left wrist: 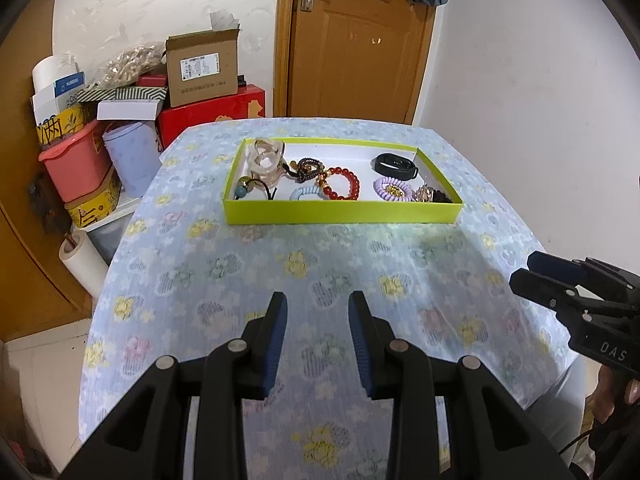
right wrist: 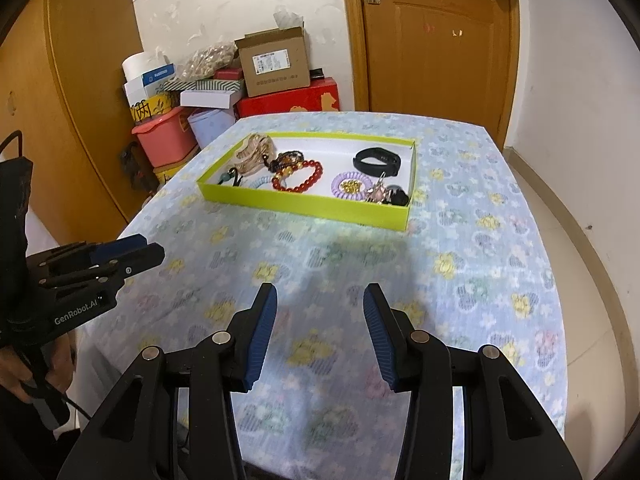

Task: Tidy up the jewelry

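Jewelry sits piled in the green tray (left wrist: 340, 212) near the tabletop's far edge. Both my claws, left (left wrist: 318, 304) and right (right wrist: 320, 294), hang released and empty; I should reach slowly, picking one piece.

- The near wall of the green tray (left wrist: 340, 211) hides the lower part of the light blue hair tie (left wrist: 303, 193) and of the red bead bracelet (left wrist: 340, 184).
- The small things in the tray's right near corner (right wrist: 386, 194) are tangled; what each one is I cannot tell.
- The right gripper (left wrist: 528, 270) is cut by the picture's right edge, so its jaw gap does not show there.
- The tablecloth (right wrist: 460, 280) pattern is blurred near the camera.
- The label on the cardboard box (left wrist: 202, 68) is too small to read.
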Motion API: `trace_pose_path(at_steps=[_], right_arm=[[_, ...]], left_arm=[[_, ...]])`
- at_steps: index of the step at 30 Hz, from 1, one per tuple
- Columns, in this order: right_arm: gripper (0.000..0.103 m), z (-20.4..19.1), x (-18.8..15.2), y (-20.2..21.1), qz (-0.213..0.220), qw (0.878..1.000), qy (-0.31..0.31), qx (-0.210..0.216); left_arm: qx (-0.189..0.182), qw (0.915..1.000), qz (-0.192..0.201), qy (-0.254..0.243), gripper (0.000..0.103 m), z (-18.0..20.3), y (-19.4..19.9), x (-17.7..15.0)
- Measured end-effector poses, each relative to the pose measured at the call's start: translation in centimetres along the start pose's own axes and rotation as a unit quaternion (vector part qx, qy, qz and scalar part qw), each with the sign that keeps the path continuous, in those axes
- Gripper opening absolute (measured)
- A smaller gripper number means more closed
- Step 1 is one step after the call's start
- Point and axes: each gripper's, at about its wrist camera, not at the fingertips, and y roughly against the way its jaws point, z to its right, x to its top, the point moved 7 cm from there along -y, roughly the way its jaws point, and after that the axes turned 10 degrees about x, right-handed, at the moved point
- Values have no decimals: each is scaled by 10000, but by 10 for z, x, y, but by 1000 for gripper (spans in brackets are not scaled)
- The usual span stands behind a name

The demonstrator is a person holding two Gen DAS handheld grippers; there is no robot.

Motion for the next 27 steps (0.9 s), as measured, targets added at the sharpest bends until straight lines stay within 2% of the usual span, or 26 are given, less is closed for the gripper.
trace_pose_path(at_steps=[27], right_arm=[[46, 3, -10, -17, -265, 9996, -29, -45]], left_arm=[[131, 9998, -129, 95, 33, -4, -14, -6]])
